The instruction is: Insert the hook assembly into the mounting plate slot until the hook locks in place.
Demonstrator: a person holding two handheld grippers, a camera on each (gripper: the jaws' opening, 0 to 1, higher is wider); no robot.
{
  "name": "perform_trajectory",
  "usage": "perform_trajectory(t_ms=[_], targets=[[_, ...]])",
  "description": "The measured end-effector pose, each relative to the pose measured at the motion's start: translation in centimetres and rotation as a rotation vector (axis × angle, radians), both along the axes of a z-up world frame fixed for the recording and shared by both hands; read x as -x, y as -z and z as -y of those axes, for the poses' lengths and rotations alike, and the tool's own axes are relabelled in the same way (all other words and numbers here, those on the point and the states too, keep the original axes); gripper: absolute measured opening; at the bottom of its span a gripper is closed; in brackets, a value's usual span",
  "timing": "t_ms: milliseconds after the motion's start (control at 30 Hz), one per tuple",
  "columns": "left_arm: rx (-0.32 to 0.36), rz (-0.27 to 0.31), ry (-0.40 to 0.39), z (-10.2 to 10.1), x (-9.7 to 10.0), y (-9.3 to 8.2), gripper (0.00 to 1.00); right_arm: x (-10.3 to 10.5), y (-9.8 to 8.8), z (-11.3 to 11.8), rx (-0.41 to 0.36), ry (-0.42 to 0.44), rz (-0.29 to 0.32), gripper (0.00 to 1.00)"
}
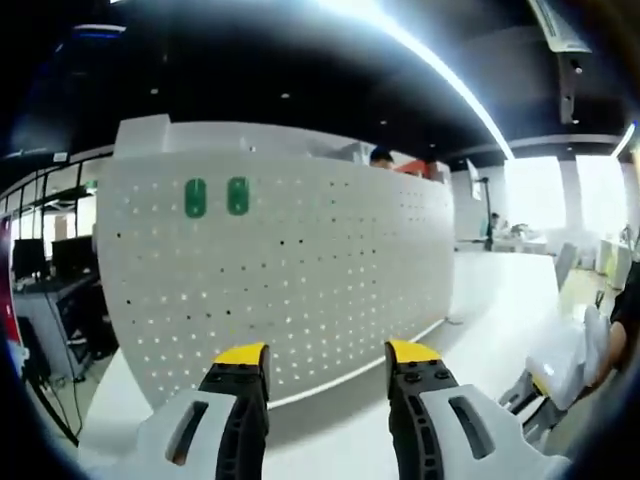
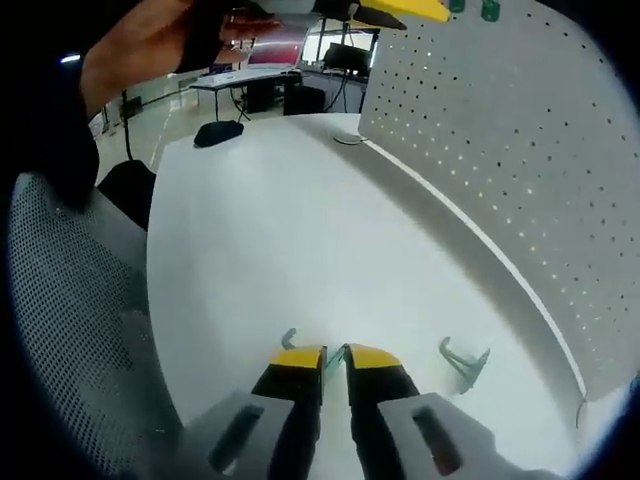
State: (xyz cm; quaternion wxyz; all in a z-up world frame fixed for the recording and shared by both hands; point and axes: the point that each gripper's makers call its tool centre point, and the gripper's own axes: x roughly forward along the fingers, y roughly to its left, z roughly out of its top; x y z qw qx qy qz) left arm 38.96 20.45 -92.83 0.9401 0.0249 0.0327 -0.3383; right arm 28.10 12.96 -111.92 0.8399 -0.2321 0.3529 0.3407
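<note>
Left claw [image 1: 327, 358] hangs released, jaws wide apart with nothing between them, aimed at the white pegboard [image 1: 290, 270], which stands upright on the white surface [image 1: 500, 300]. Two green hooks [image 1: 216, 197] already sit side by side in the board's upper left part in the left gripper view, so part of the mounting looks done. They show again as green tips at the top edge in the right gripper view.

Right claw [image 2: 334, 356] is low over the surface, jaws nearly closed on a pale green hook [image 2: 290, 340]. A thin teal piece shows in the narrow gap and a curled end sticks out to the left. It looks grasped, probably just picked or being picked, not lifted much. A second loose hook [image 2: 465, 362] lies on the surface just to the right of the claw, near the foot of the pegboard, untouched.

The person's hand [image 2: 150, 45] with the other gripper shows at the top of the right gripper view. A mesh chair back [image 2: 70, 330] sits at the left.

Judgement: mid-task. The held hook has to be carried up to the board, pushed into a slot and locked, then likely the loose one too.
</note>
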Motion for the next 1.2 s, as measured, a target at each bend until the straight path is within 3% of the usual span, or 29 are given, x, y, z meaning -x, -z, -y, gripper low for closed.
perform_trajectory(t_ms=[233,767,1200], targets=[[0.000,-0.002,0.002,0.0,0.0,0.0,0.47,0.1,0.1,0.0,0.008,-0.013,0.000,0.01],[0.000,-0.009,0.013,0.2,0.0,0.2,0.45,0.0,0.2,-0.1,0.018,-0.017,0.006,0.00],[-0.008,-0.013,0.022,0.5,0.1,0.4,0.45,-1.1,-1.3,0.8,-0.039,0.051,0.033,0.00]])
